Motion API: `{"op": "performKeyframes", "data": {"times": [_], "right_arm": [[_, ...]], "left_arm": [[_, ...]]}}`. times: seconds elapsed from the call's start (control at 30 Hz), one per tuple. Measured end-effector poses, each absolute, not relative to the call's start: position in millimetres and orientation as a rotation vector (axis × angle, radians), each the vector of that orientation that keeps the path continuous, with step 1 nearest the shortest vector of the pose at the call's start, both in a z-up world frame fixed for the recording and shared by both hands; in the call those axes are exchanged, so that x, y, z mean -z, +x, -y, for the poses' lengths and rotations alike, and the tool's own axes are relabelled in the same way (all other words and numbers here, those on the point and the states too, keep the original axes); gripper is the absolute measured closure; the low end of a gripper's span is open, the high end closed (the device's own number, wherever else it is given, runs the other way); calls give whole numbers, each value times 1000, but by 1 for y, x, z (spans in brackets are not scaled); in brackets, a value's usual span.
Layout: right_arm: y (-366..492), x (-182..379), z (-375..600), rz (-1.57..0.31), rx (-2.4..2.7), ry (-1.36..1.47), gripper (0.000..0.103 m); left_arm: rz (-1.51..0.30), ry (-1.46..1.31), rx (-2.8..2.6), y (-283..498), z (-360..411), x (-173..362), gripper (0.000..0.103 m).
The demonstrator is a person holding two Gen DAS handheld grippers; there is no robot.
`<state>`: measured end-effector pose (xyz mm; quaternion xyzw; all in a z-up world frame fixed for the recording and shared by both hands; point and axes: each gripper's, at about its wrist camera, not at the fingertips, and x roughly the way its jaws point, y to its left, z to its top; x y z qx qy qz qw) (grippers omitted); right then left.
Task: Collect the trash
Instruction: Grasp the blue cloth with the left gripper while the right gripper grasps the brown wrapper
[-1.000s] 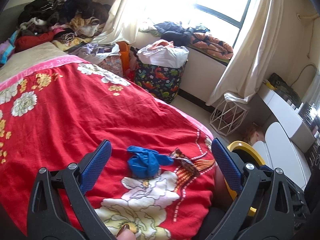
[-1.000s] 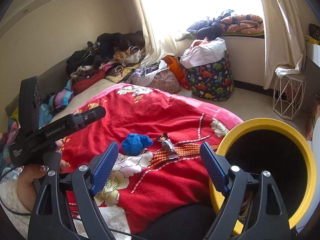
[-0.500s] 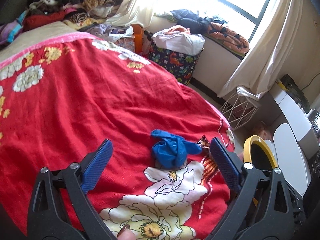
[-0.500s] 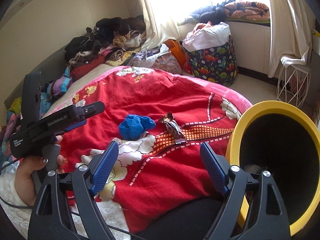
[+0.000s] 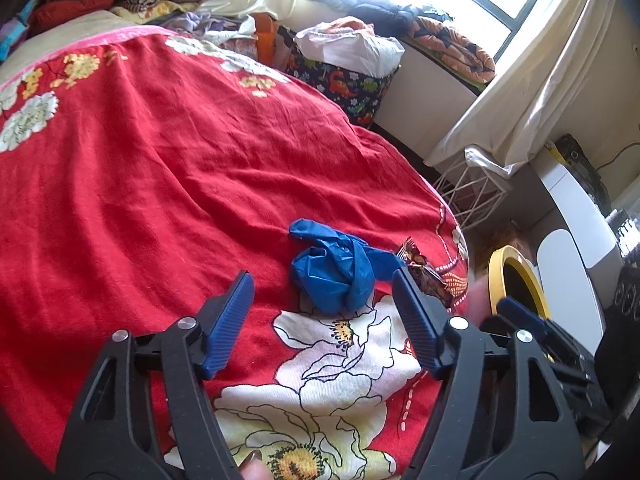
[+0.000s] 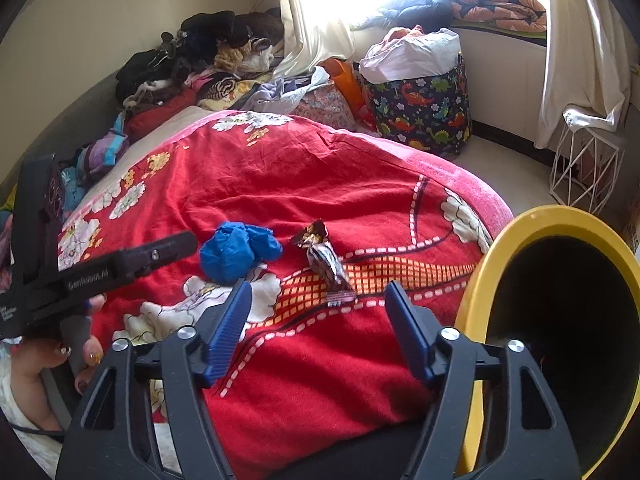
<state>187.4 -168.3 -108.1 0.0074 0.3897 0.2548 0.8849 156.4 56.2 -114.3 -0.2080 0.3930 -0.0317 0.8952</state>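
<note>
Two pieces of trash lie on the red floral blanket (image 5: pixel 160 168): a crumpled blue bag (image 5: pixel 334 272) and, just beside it, a snack wrapper (image 6: pixel 326 260), with the yellow bin (image 6: pixel 492 264) at the bed's edge. Both the left gripper (image 5: pixel 322 320) and the right gripper (image 6: pixel 318 324) have just been narrowing, jaws apart and empty, short of their targets. Each should probably straddle its item fully before squeezing, pinching low without catching the blanket.

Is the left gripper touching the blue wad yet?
Apart. In the left wrist view the left gripper has open jaws that have just been closing, and red blanket shows between each pad and the blue wad.
</note>
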Motion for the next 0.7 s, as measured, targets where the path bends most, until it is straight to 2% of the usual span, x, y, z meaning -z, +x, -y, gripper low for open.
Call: {"op": "performKeyframes", "data": {"times": [0.13,0.23,0.5,0.57,0.63,0.7], "right_arm": [[202,114,160,-849,-535,-36,46],[212,121,155,-884,-548,-57,50],[228,141,141,-954,-540,-112,59],[232,145,139,-967,-536,-113,64],[235,148,137,-981,-546,-110,77],[236,152,137,-995,-563,-92,86]], "left_arm": [[-837,-436,86,160,-54,122,54],[-853,-442,99,164,-53,127,57],[-892,-449,108,172,-48,139,59],[-897,-450,104,174,-49,142,59],[-897,-452,102,175,-49,144,59],[-897,-453,99,177,-49,145,59]]}}
